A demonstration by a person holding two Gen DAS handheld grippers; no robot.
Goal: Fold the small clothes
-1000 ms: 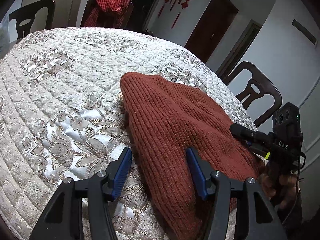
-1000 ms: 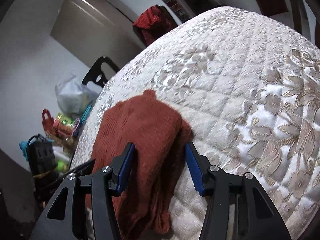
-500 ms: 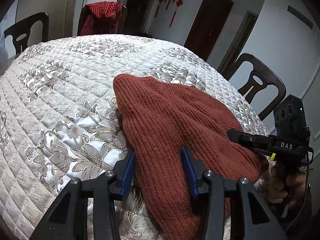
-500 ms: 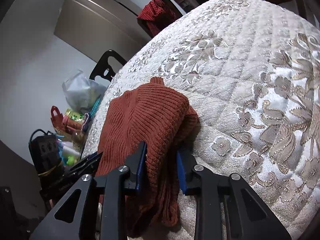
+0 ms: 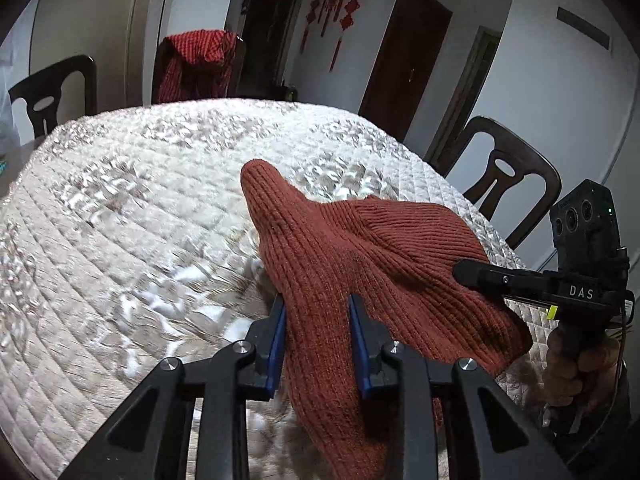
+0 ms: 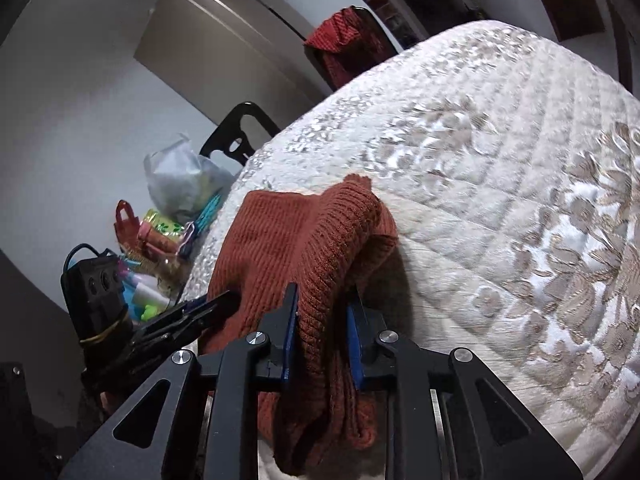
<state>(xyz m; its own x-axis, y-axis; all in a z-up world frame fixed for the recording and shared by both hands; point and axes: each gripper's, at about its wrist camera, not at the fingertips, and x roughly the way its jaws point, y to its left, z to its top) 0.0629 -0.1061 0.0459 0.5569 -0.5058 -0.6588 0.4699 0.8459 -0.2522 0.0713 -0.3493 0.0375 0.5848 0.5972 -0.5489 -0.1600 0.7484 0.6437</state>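
A rust-red ribbed knit garment (image 5: 360, 256) lies on the quilted table cover (image 5: 120, 208), its near edge raised off the cover. My left gripper (image 5: 318, 320) is shut on the garment's near left edge, knit bunched between the blue pads. My right gripper (image 6: 322, 320) is shut on a thick fold of the same garment (image 6: 304, 232) at its right edge. The right gripper also shows in the left wrist view (image 5: 472, 272), its tip at the garment's right side. The left gripper shows in the right wrist view (image 6: 216, 304), its tip against the knit.
Dark wooden chairs (image 5: 508, 176) stand around the table, one draped with a red cloth (image 5: 196, 64). A plastic bag and colourful items (image 6: 176, 200) sit past the table's left edge in the right wrist view. The cream floral cover (image 6: 520, 200) spreads beyond the garment.
Both grippers closed from open onto the garment's near edge and lifted it. The garment bunched up and its far corner now rises into a peak.
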